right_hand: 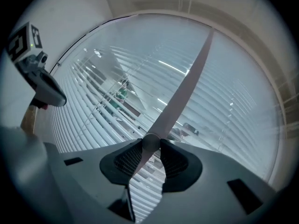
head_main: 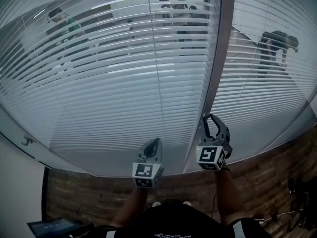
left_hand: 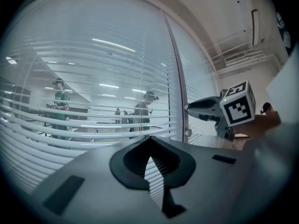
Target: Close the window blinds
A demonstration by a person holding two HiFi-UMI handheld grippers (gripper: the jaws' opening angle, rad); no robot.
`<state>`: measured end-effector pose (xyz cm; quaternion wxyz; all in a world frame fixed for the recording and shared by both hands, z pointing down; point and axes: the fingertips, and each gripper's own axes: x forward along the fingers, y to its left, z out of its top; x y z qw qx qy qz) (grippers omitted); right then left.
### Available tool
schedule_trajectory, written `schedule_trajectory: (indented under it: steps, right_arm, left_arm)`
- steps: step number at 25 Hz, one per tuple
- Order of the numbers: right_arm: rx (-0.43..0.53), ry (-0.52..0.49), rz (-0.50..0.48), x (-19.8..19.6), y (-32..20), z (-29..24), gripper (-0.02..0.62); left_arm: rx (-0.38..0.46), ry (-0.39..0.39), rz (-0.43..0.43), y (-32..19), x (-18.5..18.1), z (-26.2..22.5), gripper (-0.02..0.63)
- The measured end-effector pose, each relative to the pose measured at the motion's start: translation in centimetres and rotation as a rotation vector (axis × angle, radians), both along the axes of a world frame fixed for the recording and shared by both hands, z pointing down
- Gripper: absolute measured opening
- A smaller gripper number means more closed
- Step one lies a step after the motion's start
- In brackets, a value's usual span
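Jaws of our right gripper [right_hand: 150, 144] seem clamped on the knob [right_hand: 150, 140] of the post [right_hand: 187, 87]; left of it, our left gripper [left_hand: 149, 142] is closed, empty.

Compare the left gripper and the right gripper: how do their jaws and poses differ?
The right gripper is shut on the round knob of the window post; the left gripper has its jaws together on nothing. The right gripper is rolled sideways, the post slanting across its view; the left gripper sits level. Both face the blinds.
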<state>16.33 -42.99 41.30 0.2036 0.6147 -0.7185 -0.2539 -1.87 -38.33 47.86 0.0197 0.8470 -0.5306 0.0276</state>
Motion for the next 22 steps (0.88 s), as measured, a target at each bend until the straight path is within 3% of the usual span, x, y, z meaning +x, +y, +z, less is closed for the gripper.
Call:
schedule_trajectory:
  steps: [9,15,18,22]
  right_arm:
    - [0.075,0.568,0.017,-0.2,-0.1,0.7,0.120]
    - [0.123,0.881,0.034,-0.2,-0.1,1.0,0.121]
    - [0.143,0.993,0.029,-0.3,-0.1,1.1,0.121]
    - [0.152,0.995,0.014,-0.4,0.1,1.3,0.120]
  left_arm:
    - [-0.012,0.005,0.001,0.6,0.0,0.1,-0.005]
    - [-0.028,0.037,-0.010,0.9,-0.3,0.3,-0.005]
    - [-0.036,0.037,-0.014,1.1,-0.6,0.8,-0.005]
    - [-0.037,0.033,-0.016,1.6,-0.7,0.4,-0.005]
